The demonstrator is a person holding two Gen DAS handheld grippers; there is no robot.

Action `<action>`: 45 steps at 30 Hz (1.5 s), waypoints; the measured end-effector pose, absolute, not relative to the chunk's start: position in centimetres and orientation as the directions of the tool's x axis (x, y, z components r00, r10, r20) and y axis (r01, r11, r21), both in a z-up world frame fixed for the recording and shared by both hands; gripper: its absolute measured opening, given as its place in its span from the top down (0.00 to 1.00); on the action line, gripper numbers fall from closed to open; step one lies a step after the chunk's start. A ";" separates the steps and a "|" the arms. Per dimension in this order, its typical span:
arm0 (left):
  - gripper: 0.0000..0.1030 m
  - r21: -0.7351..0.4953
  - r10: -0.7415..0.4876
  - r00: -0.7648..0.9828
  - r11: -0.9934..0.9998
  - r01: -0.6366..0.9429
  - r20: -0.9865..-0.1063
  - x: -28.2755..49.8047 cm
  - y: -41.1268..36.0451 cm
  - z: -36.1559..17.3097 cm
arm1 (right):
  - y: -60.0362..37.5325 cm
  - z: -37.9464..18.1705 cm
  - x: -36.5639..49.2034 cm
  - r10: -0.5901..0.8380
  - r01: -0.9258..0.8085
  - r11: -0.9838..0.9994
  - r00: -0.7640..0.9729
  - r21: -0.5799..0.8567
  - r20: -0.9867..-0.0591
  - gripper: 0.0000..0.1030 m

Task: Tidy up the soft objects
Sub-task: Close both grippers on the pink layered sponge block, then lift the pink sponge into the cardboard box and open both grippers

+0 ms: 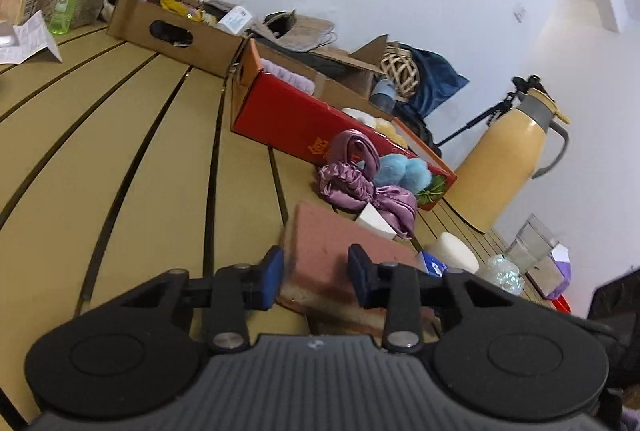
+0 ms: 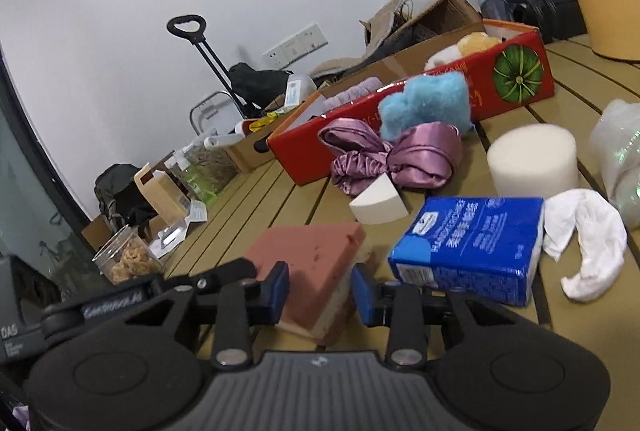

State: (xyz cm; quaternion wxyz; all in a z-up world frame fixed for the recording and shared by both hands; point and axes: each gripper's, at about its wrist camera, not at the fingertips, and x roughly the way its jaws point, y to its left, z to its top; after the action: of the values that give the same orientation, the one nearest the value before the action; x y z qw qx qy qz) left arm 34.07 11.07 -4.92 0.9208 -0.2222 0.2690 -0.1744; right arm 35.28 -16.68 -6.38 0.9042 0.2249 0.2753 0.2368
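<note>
A pink sponge block (image 1: 336, 255) (image 2: 320, 271) lies on the slatted table. My left gripper (image 1: 316, 277) is open, its blue pads on either side of the block's near end. My right gripper (image 2: 320, 291) is also open, straddling the block's near corner. Beyond lie a purple satin scrunchie (image 2: 384, 159) (image 1: 360, 183), a blue fluffy piece (image 2: 424, 103) (image 1: 404, 171), a white wedge sponge (image 2: 378, 203) (image 1: 374, 221), a white foam cylinder (image 2: 534, 161) (image 1: 456, 251), a blue tissue pack (image 2: 472, 247) and a white cloth (image 2: 584, 239). A red box (image 2: 440, 99) (image 1: 296, 115) holds soft items.
A brown cardboard box (image 1: 168, 31) with oddments stands at the back left. A yellow thermos jug (image 1: 508, 155) stands right of the red box. A clear jar (image 2: 128, 259), a green bottle (image 1: 66, 3) and a bubble-wrap bundle (image 2: 620, 155) stand at the table's edges.
</note>
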 end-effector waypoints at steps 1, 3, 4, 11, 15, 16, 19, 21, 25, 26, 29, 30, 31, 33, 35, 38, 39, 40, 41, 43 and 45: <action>0.66 -0.511 -0.448 0.791 0.835 0.204 -0.416 34.0 11.2 -4.9 | -16.7 -6.5 35.6 0.556 -0.311 0.785 0.736 0.536 -0.387 0.67; 0.66 -0.525 -0.449 0.791 0.829 0.194 -0.415 33.6 11.2 -4.9 | -16.9 -6.7 36.1 0.571 -0.306 0.769 0.723 0.561 -0.389 0.68; 0.66 -0.529 -0.446 0.794 0.827 0.189 -0.414 33.3 10.9 -4.8 | -17.0 -6.6 36.5 0.582 -0.300 0.759 0.711 0.578 -0.395 0.69; 0.67 -0.548 -0.430 0.806 0.820 0.162 -0.406 32.4 10.4 -4.1 | -17.6 -6.1 37.3 0.610 -0.301 0.741 0.676 0.600 -0.414 0.71; 0.67 -0.540 -0.436 0.844 0.812 0.220 -0.311 31.7 9.6 -0.5 | -18.7 -3.2 35.9 0.610 -0.349 0.736 0.714 0.580 -0.344 0.71; 0.67 -0.543 -0.449 0.845 0.804 0.242 -0.289 32.2 9.2 0.5 | -19.2 -1.9 35.9 0.607 -0.364 0.738 0.727 0.569 -0.321 0.71; 0.67 -0.549 -0.491 0.837 0.781 0.298 -0.243 35.9 7.3 3.9 | -21.6 1.8 38.3 0.592 -0.389 0.747 0.758 0.539 -0.274 0.71; 0.67 -0.548 -0.508 0.830 0.772 0.321 -0.229 39.5 5.1 5.7 | -23.4 3.8 41.2 0.574 -0.381 0.757 0.776 0.530 -0.262 0.71; 0.68 -0.579 -0.565 0.780 0.742 0.337 -0.269 48.1 0.6 6.2 | -27.2 5.6 48.5 0.506 -0.308 0.798 0.809 0.518 -0.299 0.71; 0.68 -0.595 -0.578 0.766 0.731 0.334 -0.280 50.1 -0.2 5.8 | -28.2 5.4 50.4 0.495 -0.283 0.801 0.808 0.528 -0.319 0.71; 0.68 -0.609 -0.588 0.728 0.735 0.299 -0.352 55.0 -2.5 3.6 | -30.6 3.8 56.0 0.475 -0.222 0.815 0.784 0.536 -0.398 0.71; 0.68 -0.607 -0.586 0.717 0.742 0.286 -0.378 56.3 -3.1 2.8 | -30.9 3.0 57.5 0.468 -0.203 0.823 0.772 0.531 -0.430 0.71; 0.67 -0.602 -0.584 0.701 0.750 0.273 -0.410 57.5 -3.7 2.0 | -31.1 2.2 58.8 0.452 -0.184 0.839 0.761 0.513 -0.466 0.71; 0.68 -0.575 -0.579 0.678 0.771 0.273 -0.453 58.8 -4.8 0.8 | -30.7 1.0 60.5 0.401 -0.152 0.880 0.745 0.449 -0.533 0.71; 0.66 -0.551 -0.574 0.667 0.785 0.283 -0.475 59.1 -5.3 0.1 | -29.8 0.5 60.7 0.333 -0.153 0.926 0.761 0.344 -0.557 0.71; 0.61 -0.523 -0.572 0.673 0.794 0.311 -0.468 58.6 -5.7 0.0 | -29.1 0.5 59.4 0.293 -0.171 0.948 0.792 0.268 -0.535 0.71; 0.61 -0.521 -0.568 0.674 0.797 0.306 -0.473 58.4 -5.6 0.3 | -28.9 0.8 58.9 0.290 -0.171 0.950 0.800 0.262 -0.526 0.70; 0.61 -0.518 -0.561 0.679 0.801 0.300 -0.474 58.0 -5.4 0.7 | -28.8 1.3 58.3 0.289 -0.174 0.950 0.806 0.259 -0.516 0.70; 0.61 -0.513 -0.555 0.688 0.804 0.300 -0.468 57.5 -5.2 1.3 | -28.8 2.0 57.7 0.287 -0.180 0.951 0.815 0.251 -0.504 0.70; 0.61 -0.493 -0.549 0.710 0.809 0.318 -0.442 55.6 -4.5 3.4 | -28.8 3.9 56.1 0.281 -0.194 0.955 0.835 0.224 -0.473 0.70; 0.56 -0.468 -0.546 0.736 0.812 0.349 -0.399 52.5 -3.3 6.0 | -28.9 6.0 54.2 0.295 -0.217 0.951 0.847 0.220 -0.443 0.65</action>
State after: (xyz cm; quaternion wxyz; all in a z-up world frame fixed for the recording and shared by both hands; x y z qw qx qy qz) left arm 52.54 -3.26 5.97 0.9133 -0.1845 0.2679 -0.2450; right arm 54.20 -28.92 5.98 0.9575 0.0811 0.2425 0.1337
